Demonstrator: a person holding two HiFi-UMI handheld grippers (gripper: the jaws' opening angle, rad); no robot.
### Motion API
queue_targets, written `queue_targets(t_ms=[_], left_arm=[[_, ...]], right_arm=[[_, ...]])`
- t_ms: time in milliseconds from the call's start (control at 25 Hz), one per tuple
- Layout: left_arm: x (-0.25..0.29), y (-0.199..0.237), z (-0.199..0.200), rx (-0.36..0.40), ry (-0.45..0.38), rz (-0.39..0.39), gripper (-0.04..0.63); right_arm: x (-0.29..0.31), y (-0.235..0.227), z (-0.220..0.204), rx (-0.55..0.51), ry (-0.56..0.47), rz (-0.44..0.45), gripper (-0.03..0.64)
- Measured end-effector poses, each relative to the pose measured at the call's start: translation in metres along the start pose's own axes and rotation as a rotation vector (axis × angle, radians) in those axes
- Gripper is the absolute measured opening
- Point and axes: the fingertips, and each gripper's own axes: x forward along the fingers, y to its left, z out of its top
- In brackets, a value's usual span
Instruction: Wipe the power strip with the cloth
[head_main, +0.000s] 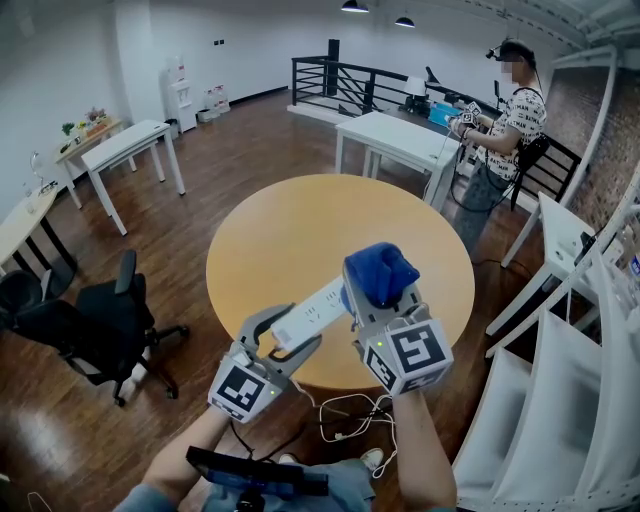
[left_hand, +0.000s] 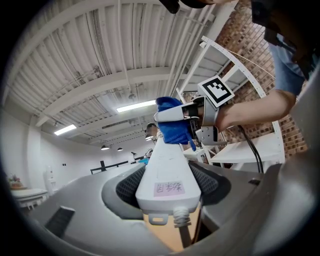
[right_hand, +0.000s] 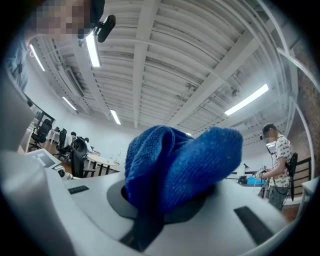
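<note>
the left hand-held gripper (head_main: 288, 336) clamps the near end of the white power strip (head_main: 318, 304), holding it above the near edge of the round bench (head_main: 290, 225). the right hand-held gripper (head_main: 386, 298) pinches the bunched blue cloth (head_main: 380, 272), which lies against the strip's far end.

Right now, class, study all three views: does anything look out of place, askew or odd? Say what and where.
Nothing damaged or spilled. The one oddity: the power strip is raised off the table, held in the left claw, and its cord dangles in loose loops toward the floor.
</note>
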Motion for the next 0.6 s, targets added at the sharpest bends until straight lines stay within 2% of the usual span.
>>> queue_targets(t_ms=[600], left_arm=[[0.001, 0.001, 0.001, -0.009, -0.004, 0.014, 0.284]], right_arm=[[0.006, 0.072, -0.013, -0.004, 0.04, 0.148, 0.06]])
